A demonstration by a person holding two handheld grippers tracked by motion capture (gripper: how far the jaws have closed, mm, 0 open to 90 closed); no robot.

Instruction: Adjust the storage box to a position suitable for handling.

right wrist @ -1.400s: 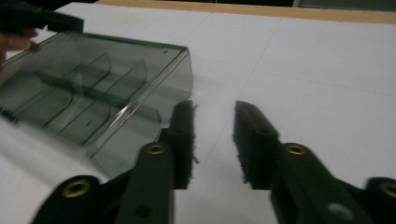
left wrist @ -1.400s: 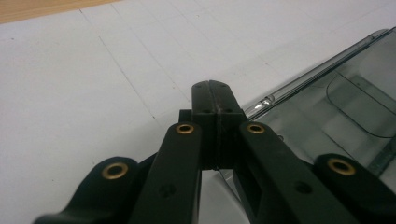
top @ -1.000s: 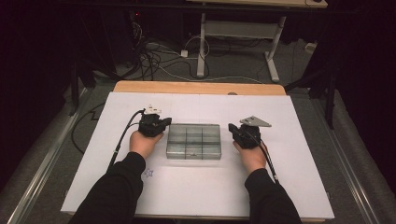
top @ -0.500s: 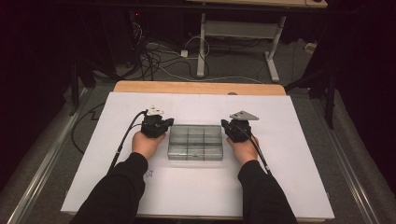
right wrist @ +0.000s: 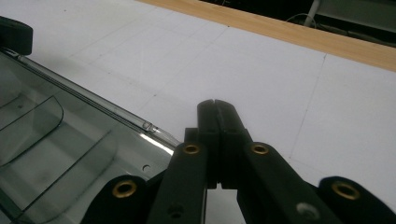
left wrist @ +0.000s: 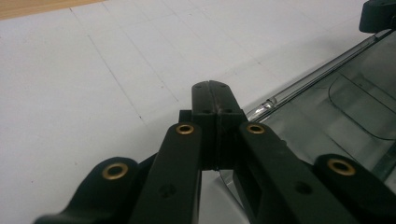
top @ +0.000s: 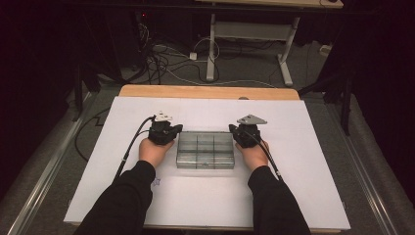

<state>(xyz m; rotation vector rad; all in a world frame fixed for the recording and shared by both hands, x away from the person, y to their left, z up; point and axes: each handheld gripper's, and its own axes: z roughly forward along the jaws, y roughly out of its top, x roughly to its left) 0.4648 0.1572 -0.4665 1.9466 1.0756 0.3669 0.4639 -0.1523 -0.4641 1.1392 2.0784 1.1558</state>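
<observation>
A clear plastic compartment box (top: 205, 150) with a closed lid lies in the middle of the white table sheet (top: 293, 196). My left gripper (top: 177, 129) sits at the box's far left corner, jaws shut with nothing between them. In the left gripper view the shut left gripper (left wrist: 214, 88) rests beside the box's lid edge (left wrist: 322, 63). My right gripper (top: 233, 130) is at the far right corner, also shut and empty. The right gripper view has the right gripper (right wrist: 216, 106) just past the box's corner (right wrist: 154, 128), with the box's dividers (right wrist: 46, 116) visible through the lid.
A wooden table edge (top: 210, 92) runs along the far side of the sheet. Beyond it, cables (top: 166, 58) and a desk frame (top: 254, 34) stand on the floor. Black cables (top: 129, 147) trail from both grippers across the sheet.
My right gripper has moved left, closing in on the box's right far corner. The left gripper and the box have stayed where they were.
</observation>
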